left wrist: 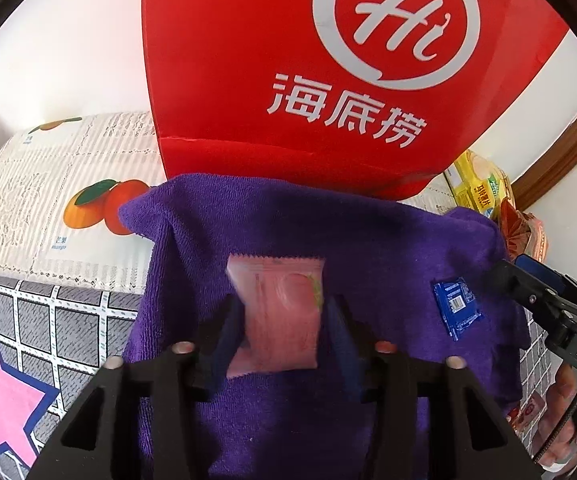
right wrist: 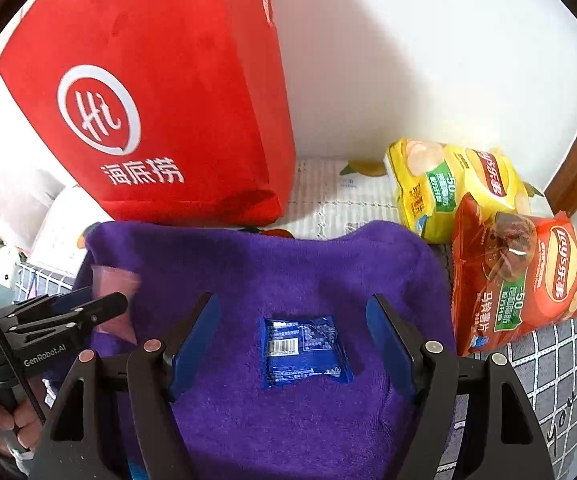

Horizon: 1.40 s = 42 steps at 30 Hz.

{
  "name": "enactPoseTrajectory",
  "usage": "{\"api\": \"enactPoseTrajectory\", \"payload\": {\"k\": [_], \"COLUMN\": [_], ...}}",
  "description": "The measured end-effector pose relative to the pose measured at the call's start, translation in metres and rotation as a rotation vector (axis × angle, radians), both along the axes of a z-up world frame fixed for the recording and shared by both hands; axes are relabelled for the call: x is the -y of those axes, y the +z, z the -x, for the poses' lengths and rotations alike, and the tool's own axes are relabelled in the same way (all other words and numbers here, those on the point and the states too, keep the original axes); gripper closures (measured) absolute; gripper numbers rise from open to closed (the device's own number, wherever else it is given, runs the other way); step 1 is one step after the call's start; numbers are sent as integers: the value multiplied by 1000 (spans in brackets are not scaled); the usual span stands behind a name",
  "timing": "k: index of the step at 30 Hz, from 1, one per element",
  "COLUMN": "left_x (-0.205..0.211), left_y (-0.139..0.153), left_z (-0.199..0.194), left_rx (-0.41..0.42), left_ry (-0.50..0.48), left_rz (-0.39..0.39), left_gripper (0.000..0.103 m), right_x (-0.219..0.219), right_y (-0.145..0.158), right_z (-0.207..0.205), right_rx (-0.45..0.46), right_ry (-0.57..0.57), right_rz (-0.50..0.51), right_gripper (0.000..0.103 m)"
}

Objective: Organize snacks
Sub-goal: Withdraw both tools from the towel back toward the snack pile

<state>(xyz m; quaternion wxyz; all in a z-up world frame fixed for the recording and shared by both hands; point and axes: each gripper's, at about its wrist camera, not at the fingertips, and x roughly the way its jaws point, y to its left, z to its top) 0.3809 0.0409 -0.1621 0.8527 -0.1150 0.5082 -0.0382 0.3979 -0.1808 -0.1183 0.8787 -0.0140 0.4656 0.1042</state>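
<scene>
Two small sachets lie on the purple towel [right wrist: 288, 264] spread over the desk [right wrist: 556, 364], and both pairs of tongs sit over them. The left tongs [left wrist: 284, 320] bracket the pink sachet [left wrist: 278, 316]; its image is smeared, and there seems to be a sliver of gap at each blue pad, so the grip looks slack or just let go rather than firm, though the blur leaves that unsure. The right tongs [right wrist: 292, 340] stand wide open with the blue sachet [right wrist: 304, 350] lying flat between the fingers, touched by neither.

The step in hand appears to be setting the small snacks out side by side on the towel, pink to the left and blue to the right. Farther back, the yellow chip bag [right wrist: 448, 188] and the red chip bag [right wrist: 516, 280] rest at the far right, overlapping, and the red paper bag [right wrist: 160, 100] stands at the far edge of the towel.

The next move likely calls for clearing both tongs upward without dragging either sachet, then reaching right for a chip bag, which will need a wide opening and a light squeeze.
</scene>
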Motion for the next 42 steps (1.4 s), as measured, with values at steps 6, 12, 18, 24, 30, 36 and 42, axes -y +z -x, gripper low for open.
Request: {"api": "enactPoseTrajectory", "payload": {"k": [6, 12, 18, 24, 30, 36, 42], "left_x": [-5, -15, -18, -17, -16, -11, 2], "left_y": [13, 28, 43, 63, 75, 95, 116], "left_z": [5, 14, 21, 33, 39, 56, 77], "left_rx": [37, 67, 118, 187, 181, 210, 251], "left_ry": [10, 33, 28, 4, -29, -36, -47], "left_rz": [-6, -33, -33, -47, -13, 19, -6], "left_gripper": [40, 39, 39, 39, 39, 39, 37], "right_x": [1, 5, 5, 4, 17, 57, 95], "right_y": [14, 26, 40, 71, 85, 77, 40], "right_z": [7, 12, 22, 54, 97, 145, 183], "right_rx": [43, 67, 111, 228, 248, 190, 79], "right_ry": [10, 0, -3, -3, -34, -133, -229], "right_rz": [-21, -71, -83, -88, -71, -63, -84], "right_gripper": [28, 28, 30, 34, 34, 34, 34]}}
